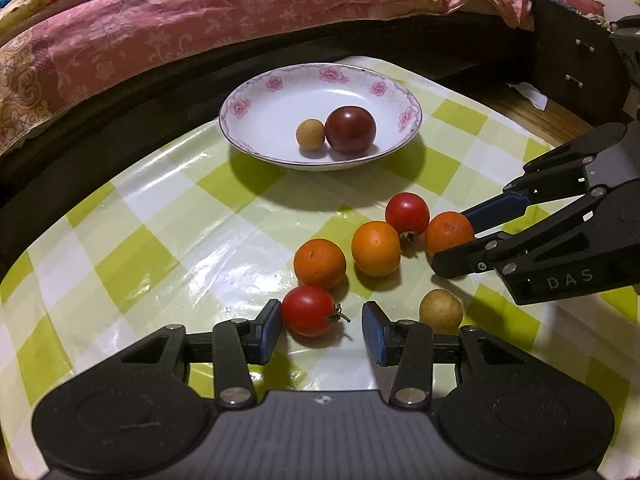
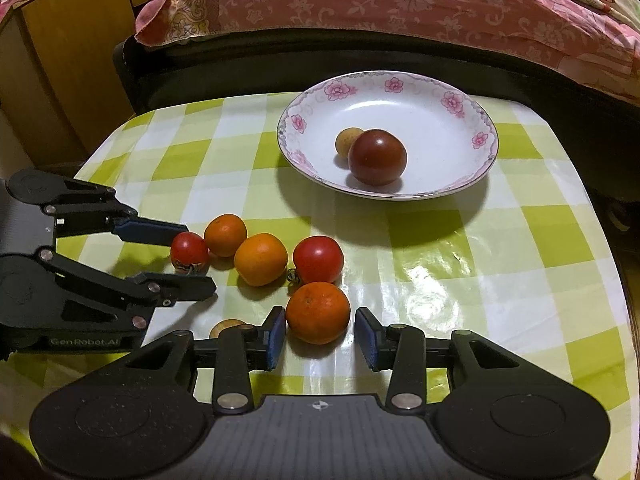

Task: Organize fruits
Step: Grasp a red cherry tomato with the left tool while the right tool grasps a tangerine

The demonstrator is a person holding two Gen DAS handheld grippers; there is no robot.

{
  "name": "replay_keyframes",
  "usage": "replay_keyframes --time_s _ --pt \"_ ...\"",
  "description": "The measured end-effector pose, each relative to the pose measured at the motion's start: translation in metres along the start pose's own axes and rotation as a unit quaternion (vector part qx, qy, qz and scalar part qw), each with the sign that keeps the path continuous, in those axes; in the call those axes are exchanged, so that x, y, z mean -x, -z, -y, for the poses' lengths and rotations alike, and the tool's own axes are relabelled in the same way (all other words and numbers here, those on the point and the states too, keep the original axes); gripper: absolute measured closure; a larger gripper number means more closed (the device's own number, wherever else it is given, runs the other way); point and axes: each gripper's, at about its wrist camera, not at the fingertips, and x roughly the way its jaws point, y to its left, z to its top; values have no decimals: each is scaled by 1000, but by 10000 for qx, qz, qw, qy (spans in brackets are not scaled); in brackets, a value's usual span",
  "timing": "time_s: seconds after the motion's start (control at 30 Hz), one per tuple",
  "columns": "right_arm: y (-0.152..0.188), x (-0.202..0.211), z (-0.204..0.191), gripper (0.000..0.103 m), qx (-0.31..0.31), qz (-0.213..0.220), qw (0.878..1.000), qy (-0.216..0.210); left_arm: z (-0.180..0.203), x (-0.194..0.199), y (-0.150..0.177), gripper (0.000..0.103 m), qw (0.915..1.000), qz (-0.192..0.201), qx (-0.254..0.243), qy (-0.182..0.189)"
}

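Step in hand: pickup of two loose fruits. Left gripper (image 1: pixel 322 326) stands apart around a cherry tomato (image 1: pixel 309 311), left pad touching. Right gripper (image 2: pixel 320 332) stands apart around an orange (image 2: pixel 318 313). Both lie mid-table, nearer the front edge than the plate (image 1: pixel 260 92). Next: close, lift, carry to plate.

Pink floral bedding (image 1: pixel 200 12) behind checkered table (image 1: pixel 160 216)

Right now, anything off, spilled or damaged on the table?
Nothing spilled or damaged. The plate sits flat with a dark tomato and a small tan fruit. Six fruits lie loose on the checked cloth, simply not yet sorted.
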Motion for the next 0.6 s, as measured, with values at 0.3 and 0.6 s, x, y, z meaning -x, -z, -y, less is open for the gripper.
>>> replay_keyframes --time_s 0.3,0.6 --pt "-1 -1 0 66 -25 35 10000 17 1 -1 -1 53 10000 32 25 -66" --pt "-3 -2 -3 66 40 74 9999 75 2 0 0 60 9999 55 10 -146"
